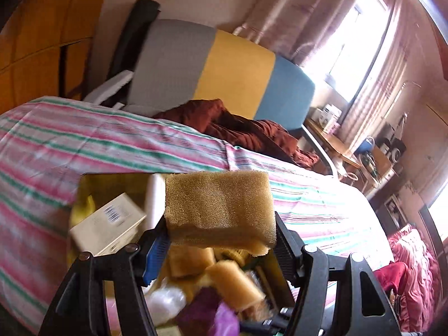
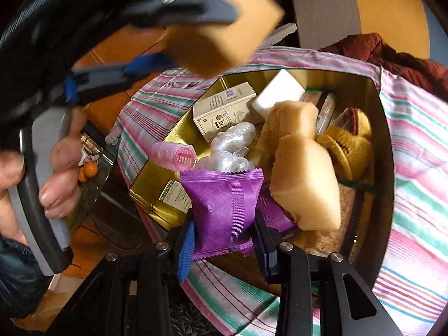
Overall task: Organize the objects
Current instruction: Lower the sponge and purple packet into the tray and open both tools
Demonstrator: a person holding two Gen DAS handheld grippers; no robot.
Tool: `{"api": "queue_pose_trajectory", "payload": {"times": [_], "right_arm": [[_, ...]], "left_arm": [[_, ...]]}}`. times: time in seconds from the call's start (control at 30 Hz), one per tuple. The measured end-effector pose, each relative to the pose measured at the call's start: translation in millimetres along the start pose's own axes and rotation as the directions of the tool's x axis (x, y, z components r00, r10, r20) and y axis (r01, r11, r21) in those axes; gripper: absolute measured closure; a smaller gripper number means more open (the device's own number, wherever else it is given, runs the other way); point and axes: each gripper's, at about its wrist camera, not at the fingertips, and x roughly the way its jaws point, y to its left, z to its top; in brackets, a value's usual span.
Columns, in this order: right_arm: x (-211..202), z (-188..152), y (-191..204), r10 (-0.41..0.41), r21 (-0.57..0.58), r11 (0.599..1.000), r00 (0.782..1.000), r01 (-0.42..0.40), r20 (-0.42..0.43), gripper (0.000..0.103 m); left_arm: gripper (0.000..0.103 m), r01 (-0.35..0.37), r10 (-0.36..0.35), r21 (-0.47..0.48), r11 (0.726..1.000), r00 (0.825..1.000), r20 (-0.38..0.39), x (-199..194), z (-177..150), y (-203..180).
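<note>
A tan sponge [image 1: 219,210] was clamped between the fingers of the left gripper [image 1: 221,240] and was held in the air above the gold tin [image 2: 383,140], clear of its contents. In the right wrist view the same sponge [image 2: 224,28] was seen, blurred, over the tin's near-left corner.

A purple sachet [image 2: 226,210] was pinched upright between the fingers of the right gripper [image 2: 225,238], at the tin's near edge.

Inside the tin were seen a cream carton [image 2: 224,109], a white block [image 2: 277,92], crumpled clear plastic [image 2: 232,148], a pink roller [image 2: 173,156], two further sponges [image 2: 299,168] and a yellow knitted item [image 2: 344,148]. The tin was set on a striped cloth [image 2: 420,168].
</note>
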Motion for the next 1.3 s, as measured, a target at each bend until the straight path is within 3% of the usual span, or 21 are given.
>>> {"api": "queue_pose_trajectory", "payload": {"times": [0.07, 0.27, 0.33, 0.37, 0.6, 0.87, 1.03, 1.3], "right_arm": [[4, 1, 0, 0.004, 0.004, 1.000, 1.000, -0.004, -0.004, 0.065], [10, 2, -5, -0.011, 0.027, 1.000, 1.000, 0.011, -0.004, 0.060], [10, 2, -8, 0.016, 0.056, 0.998, 1.000, -0.016, -0.007, 0.035], [9, 2, -9, 0.025, 0.065, 0.998, 1.000, -0.024, -0.002, 0.032], [12, -3, -7, 0.048, 0.074, 0.996, 0.999, -0.047, -0.016, 0.031], [4, -7, -2, 0.008, 0.052, 0.999, 1.000, -0.008, -0.007, 0.031], [-7, -8, 4, -0.036, 0.018, 0.999, 0.999, 0.036, 0.023, 0.026], [-28, -11, 15, -0.150, -0.020, 0.988, 0.983, 0.153, 0.104, 0.017]], "left_arm": [[0.034, -0.001, 0.002, 0.027, 1.000, 1.000, -0.016, 15, 6, -5], [0.030, -0.004, 0.004, -0.008, 1.000, 0.996, -0.092, 51, 14, 4], [0.029, -0.012, 0.011, -0.012, 1.000, 0.995, -0.095, 53, 12, 7], [0.029, -0.017, 0.016, -0.010, 1.000, 0.995, -0.095, 52, 10, 9], [0.029, -0.059, 0.058, -0.005, 0.998, 0.995, -0.084, 41, 6, 16], [0.029, -0.116, 0.114, -0.030, 0.993, 0.993, -0.039, 20, -2, 17], [0.029, -0.224, 0.224, -0.002, 0.975, 0.974, 0.020, -3, -17, 11], [0.029, -0.385, 0.386, -0.024, 0.923, 0.920, 0.075, -36, -48, 12]]}}
